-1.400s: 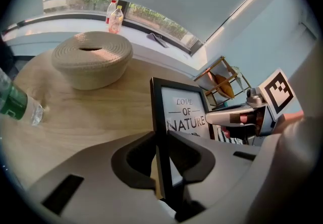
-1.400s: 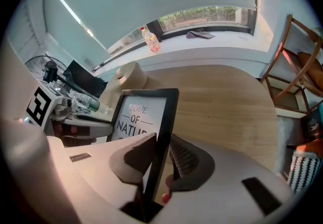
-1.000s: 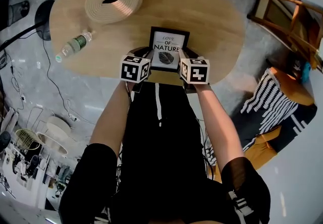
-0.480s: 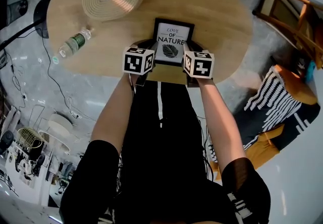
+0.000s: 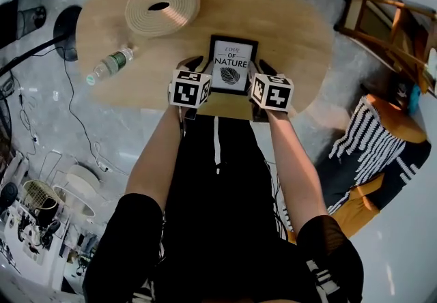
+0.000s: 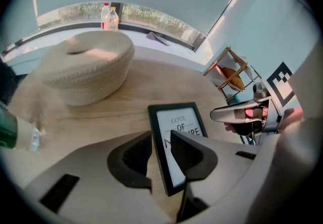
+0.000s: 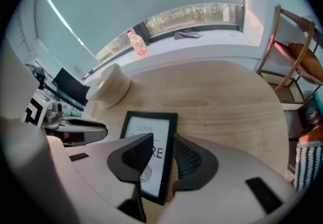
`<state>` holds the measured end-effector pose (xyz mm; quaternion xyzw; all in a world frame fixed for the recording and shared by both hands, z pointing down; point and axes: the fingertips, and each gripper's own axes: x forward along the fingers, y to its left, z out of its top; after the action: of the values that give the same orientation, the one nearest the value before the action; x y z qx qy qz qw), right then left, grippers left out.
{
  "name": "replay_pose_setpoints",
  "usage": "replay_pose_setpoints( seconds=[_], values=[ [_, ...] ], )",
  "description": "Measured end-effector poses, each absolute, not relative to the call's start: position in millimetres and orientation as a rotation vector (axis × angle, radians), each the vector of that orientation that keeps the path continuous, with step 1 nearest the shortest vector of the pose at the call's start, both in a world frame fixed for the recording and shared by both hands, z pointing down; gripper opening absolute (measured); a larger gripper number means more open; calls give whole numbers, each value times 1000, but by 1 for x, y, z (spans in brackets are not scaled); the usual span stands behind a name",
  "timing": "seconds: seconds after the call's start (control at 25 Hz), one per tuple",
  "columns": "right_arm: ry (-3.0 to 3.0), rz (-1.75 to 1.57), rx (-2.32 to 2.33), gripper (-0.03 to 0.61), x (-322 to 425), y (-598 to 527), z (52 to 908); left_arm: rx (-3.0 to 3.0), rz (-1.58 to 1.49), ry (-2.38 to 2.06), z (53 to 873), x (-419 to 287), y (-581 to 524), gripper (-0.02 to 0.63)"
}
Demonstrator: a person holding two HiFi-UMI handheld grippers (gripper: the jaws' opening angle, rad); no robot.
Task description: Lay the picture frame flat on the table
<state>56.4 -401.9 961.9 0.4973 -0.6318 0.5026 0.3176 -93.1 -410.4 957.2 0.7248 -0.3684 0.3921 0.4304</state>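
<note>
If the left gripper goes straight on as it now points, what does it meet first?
Probably the picture frame: its edge lies between the jaws of the left gripper, which have just been opening.

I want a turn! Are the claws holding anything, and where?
Nothing is held. The left claw and right claw have just been opening, each around a side edge of the flat picture frame.

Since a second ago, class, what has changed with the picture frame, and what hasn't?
The left gripper and right gripper have just opened their jaws, letting go of the picture frame; it lies flat on the table, side edges still between them. The woven basket and bottle stayed put.
</note>
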Motion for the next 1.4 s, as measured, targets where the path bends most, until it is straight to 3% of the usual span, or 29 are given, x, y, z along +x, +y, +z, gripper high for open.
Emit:
replay_pose_setpoints(
  seconds=[0.12,0.2,0.4,1.0,1.4],
  values=[
    [-1742,1274,1376,117,55,-417,906,1881,929,-1003,900,-97,-434,89],
    [-1807,1227,1407,17,52,-426,859,1921,870,-1065,853,-99,-448,67],
    [-1977,1058,1468,15,39,-435,727,1994,749,-1143,726,-102,-459,24],
    [-2339,438,1826,14,36,-449,358,2435,423,-1379,373,-100,-453,20],
    [-2447,155,1941,13,18,-427,228,2602,167,-1520,229,-124,-434,20]
  ],
)
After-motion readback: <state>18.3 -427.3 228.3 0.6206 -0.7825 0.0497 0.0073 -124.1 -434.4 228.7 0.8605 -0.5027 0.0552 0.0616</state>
